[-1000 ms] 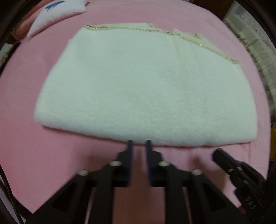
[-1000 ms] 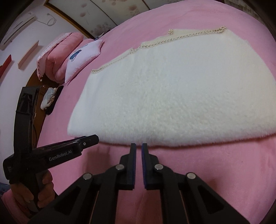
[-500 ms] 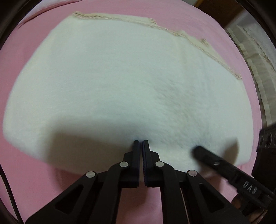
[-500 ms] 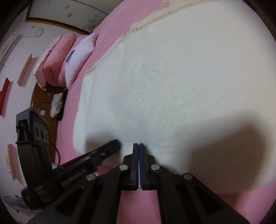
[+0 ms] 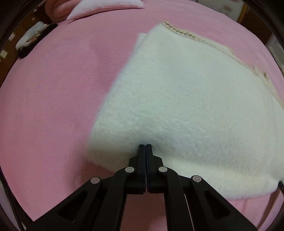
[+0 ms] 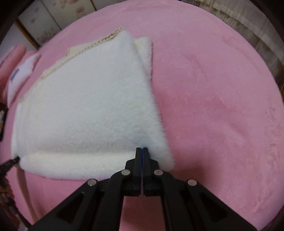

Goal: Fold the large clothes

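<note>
Fingers of your left tool (image 5: 145, 145) were clenched together, their tips pressed down into the pile of the folded cream fleece garment (image 5: 186, 110) close to its near left corner; no cloth showed between them, so whether they pinched any of it I could not tell. Your right tool (image 6: 142, 148) was likewise clamped tight, tips dug into the same garment near its near right corner, just inside the right edge. From there the garment spread away from you as a thick, fluffy, off-white stack of several layers, with a rolled fold along the near edge and a braided beige trim (image 6: 92, 45) along the far edge. It lay flat on the pink bed (image 6: 221, 99). Beyond it, at the far side, you had a white pillow (image 5: 106, 4).
</note>
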Action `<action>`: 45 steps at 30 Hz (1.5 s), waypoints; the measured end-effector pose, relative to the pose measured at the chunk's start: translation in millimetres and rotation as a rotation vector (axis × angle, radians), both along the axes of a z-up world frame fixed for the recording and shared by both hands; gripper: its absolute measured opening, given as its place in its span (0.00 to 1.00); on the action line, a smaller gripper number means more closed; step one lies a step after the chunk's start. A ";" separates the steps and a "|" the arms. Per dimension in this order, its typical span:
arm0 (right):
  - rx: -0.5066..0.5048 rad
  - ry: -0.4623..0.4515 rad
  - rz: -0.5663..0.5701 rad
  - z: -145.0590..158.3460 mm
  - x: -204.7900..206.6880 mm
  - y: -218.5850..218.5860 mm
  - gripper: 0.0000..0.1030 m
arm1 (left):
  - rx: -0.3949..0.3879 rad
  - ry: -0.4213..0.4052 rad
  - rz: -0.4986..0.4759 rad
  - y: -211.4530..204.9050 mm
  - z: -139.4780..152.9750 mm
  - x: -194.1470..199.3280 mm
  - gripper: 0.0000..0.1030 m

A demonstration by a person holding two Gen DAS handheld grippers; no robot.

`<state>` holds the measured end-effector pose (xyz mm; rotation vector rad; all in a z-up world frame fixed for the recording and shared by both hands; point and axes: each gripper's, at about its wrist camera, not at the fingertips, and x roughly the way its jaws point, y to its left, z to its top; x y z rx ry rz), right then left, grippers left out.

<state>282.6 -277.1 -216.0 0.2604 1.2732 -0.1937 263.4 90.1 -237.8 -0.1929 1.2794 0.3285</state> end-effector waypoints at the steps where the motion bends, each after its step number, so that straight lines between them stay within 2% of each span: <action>1: -0.031 -0.003 0.015 3.1 0.8 10.3 0.00 | 0.018 -0.002 0.002 -6.5 4.7 -1.9 0.02; 2: -0.013 -0.027 0.031 7.1 0.0 19.9 0.00 | 0.020 -0.009 -0.010 -12.3 11.6 -4.6 0.05; 3: 0.042 -0.063 0.045 12.4 -0.8 30.6 0.00 | -0.014 -0.022 -0.046 -25.0 17.5 -8.0 0.05; 5: 0.201 -0.123 0.065 19.1 -2.1 55.3 0.00 | -0.122 -0.029 -0.126 -49.1 22.9 -12.6 0.08; 6: 0.308 -0.128 0.070 16.9 -1.4 71.2 0.00 | -0.189 -0.026 -0.183 -66.7 23.9 -14.8 0.08; 7: 0.408 -0.118 0.072 11.0 0.0 87.5 0.00 | -0.226 -0.024 -0.218 -76.5 24.3 -13.3 0.08; 9: 0.546 -0.095 0.076 -2.7 5.6 119.0 0.00 | -0.282 -0.019 -0.280 -101.0 20.9 -10.7 0.08; 12: 0.579 -0.090 0.087 -14.3 22.0 151.8 0.00 | -0.325 -0.010 -0.314 -117.6 12.7 2.2 0.08; 15: 0.609 -0.110 0.044 -22.6 41.5 157.3 0.00 | -0.336 -0.021 -0.302 -123.1 2.8 35.8 0.08; 18: 0.651 -0.110 0.033 -32.4 61.2 147.5 0.00 | -0.382 -0.061 -0.271 -115.1 1.5 60.8 0.08; 20: 0.651 -0.140 0.056 -28.9 76.6 143.0 0.00 | -0.400 -0.094 -0.252 -116.7 4.3 90.9 0.08; 22: 0.619 -0.156 0.089 -28.0 93.3 146.0 0.00 | -0.383 -0.110 -0.245 -113.7 3.0 111.8 0.08; 25: 0.588 -0.128 0.133 -33.2 119.3 154.4 0.00 | -0.372 -0.115 -0.217 -114.7 -10.3 156.9 0.08; 28: 0.602 -0.189 0.175 -28.9 125.9 150.9 0.00 | -0.394 -0.141 -0.196 -112.6 -15.1 178.6 0.08; 30: 0.597 -0.232 0.150 -25.3 139.2 146.3 0.00 | -0.386 -0.149 -0.200 -110.8 -17.3 192.7 0.08; 31: 0.591 -0.225 0.132 -27.1 149.4 144.1 0.00 | -0.378 -0.149 -0.201 -101.0 -16.7 190.6 0.08; 33: 0.592 -0.210 0.114 -33.5 170.5 142.4 0.00 | -0.355 -0.142 -0.209 -109.8 -19.0 203.7 0.08; 38: 0.479 -0.241 0.194 -32.5 199.4 149.6 0.00 | -0.312 -0.145 -0.226 -111.4 -25.0 215.8 0.08; 40: 0.460 -0.244 0.197 -34.8 206.3 142.9 0.00 | -0.300 -0.149 -0.228 -111.4 -27.4 213.9 0.02; 41: 0.418 -0.238 0.172 -36.2 208.8 136.0 0.00 | -0.299 -0.153 -0.226 -107.2 -27.2 213.4 0.01; 43: 0.365 -0.246 0.149 -35.5 210.2 120.1 0.00 | -0.352 -0.167 -0.194 -87.7 -25.5 210.7 0.01; 44: 0.340 -0.250 0.152 -33.6 209.7 110.8 0.00 | -0.355 -0.175 -0.172 -76.5 -23.7 209.1 0.01; 45: 0.320 -0.250 0.154 -31.5 209.0 101.7 0.00 | -0.321 -0.190 -0.146 -64.7 -20.5 208.5 0.01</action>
